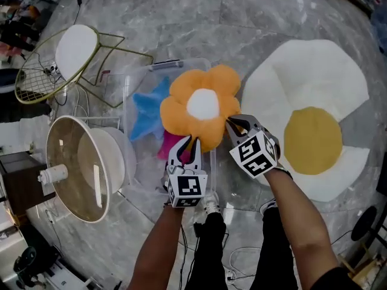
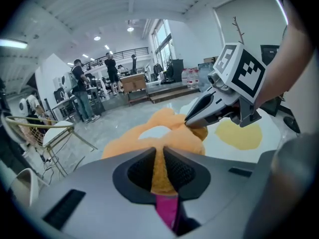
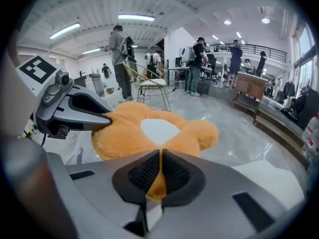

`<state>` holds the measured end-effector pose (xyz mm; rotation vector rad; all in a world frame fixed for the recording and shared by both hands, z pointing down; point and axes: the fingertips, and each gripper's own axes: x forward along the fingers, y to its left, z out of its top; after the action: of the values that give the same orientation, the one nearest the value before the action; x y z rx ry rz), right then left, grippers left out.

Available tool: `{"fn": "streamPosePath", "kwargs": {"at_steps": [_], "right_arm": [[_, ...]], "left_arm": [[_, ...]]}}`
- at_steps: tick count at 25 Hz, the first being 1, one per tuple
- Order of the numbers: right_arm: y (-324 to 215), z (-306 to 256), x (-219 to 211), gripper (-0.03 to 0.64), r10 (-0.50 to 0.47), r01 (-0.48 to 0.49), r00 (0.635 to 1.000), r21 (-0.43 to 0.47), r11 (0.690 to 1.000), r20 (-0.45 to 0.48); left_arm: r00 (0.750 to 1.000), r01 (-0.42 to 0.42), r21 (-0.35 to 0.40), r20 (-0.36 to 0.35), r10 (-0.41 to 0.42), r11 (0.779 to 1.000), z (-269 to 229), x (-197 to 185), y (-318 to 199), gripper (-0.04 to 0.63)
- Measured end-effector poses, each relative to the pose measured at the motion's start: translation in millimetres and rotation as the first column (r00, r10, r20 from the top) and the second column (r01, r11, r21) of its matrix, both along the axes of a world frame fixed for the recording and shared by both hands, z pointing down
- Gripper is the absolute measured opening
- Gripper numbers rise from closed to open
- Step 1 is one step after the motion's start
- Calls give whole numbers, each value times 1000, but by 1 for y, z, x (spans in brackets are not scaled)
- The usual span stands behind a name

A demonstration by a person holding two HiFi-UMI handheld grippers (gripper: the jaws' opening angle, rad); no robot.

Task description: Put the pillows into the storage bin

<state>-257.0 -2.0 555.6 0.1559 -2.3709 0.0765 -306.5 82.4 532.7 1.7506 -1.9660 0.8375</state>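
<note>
An orange flower pillow [image 1: 202,106] with a white centre hangs over a clear plastic storage bin [image 1: 134,77]. My left gripper [image 1: 192,141] is shut on the pillow's near edge, and my right gripper [image 1: 230,122] is shut on its right edge. In the left gripper view the orange plush [image 2: 158,171] is pinched between the pads, with the right gripper [image 2: 188,122] biting the pillow ahead. The right gripper view shows the pillow [image 3: 149,131] and the left gripper [image 3: 107,117] on its left edge. A blue star pillow [image 1: 148,110] and a magenta pillow [image 1: 168,144] lie inside the bin.
A large fried-egg pillow [image 1: 314,116] lies on the marble floor at right. A round white side table [image 1: 84,168] lies tipped at left, and a wire-frame chair [image 1: 63,59] stands at upper left. Cables trail by the person's feet [image 1: 208,204]. People stand far off.
</note>
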Motion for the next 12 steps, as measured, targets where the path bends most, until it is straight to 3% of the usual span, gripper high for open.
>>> {"fn": "streamPosePath", "kwargs": {"at_steps": [7,12], "right_arm": [[78,27,-93,29,-118,118,993,-25,993,-26],[114,63,-130,32,-164,162,984,-38,986,-71]], "left_arm": [[994,106,-44,-13,-107,993,25,-83,82,53],[990,126,-104,-52,-132,987,64,-119,121,56]]}}
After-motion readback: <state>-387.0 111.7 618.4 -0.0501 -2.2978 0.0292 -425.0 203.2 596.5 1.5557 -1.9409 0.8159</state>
